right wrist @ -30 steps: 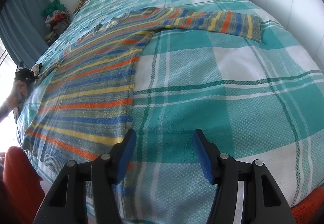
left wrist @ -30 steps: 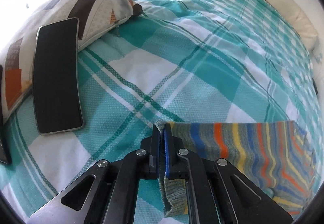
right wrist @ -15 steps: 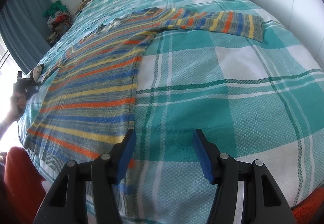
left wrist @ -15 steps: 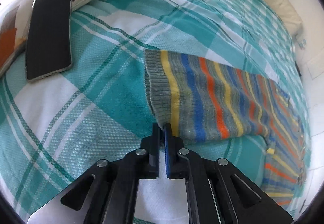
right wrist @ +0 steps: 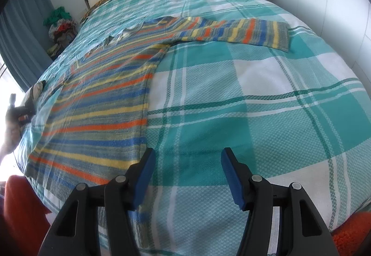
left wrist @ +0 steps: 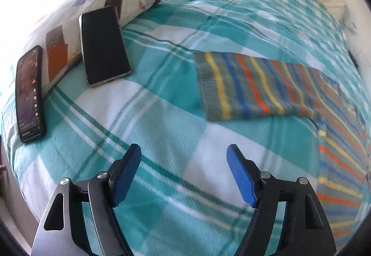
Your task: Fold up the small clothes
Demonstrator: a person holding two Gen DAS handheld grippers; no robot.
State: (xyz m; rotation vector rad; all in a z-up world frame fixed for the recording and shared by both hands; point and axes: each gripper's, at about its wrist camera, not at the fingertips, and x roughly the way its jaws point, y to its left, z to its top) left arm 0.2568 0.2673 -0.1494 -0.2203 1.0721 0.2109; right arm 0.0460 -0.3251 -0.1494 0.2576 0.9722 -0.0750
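Left-wrist view first: left gripper (left wrist: 183, 171), blue fingers opening, nothing between them; multicoloured striped knit sweater (left wrist: 255, 86) sleeve flat on teal checked bed (left wrist: 162, 117); two black phones (left wrist: 104, 45) beside. Right-wrist view: right gripper (right wrist: 186, 176) parted, empty, over bed near sweater's edge.

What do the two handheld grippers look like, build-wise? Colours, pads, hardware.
The left gripper and the right gripper look the same: black angular linkage arms with cut-out slots, round silver pivot bolts, and flat blue pads lining the inner face of each finger. The left one's outer plate looks bare metal. No cables or markings visible.
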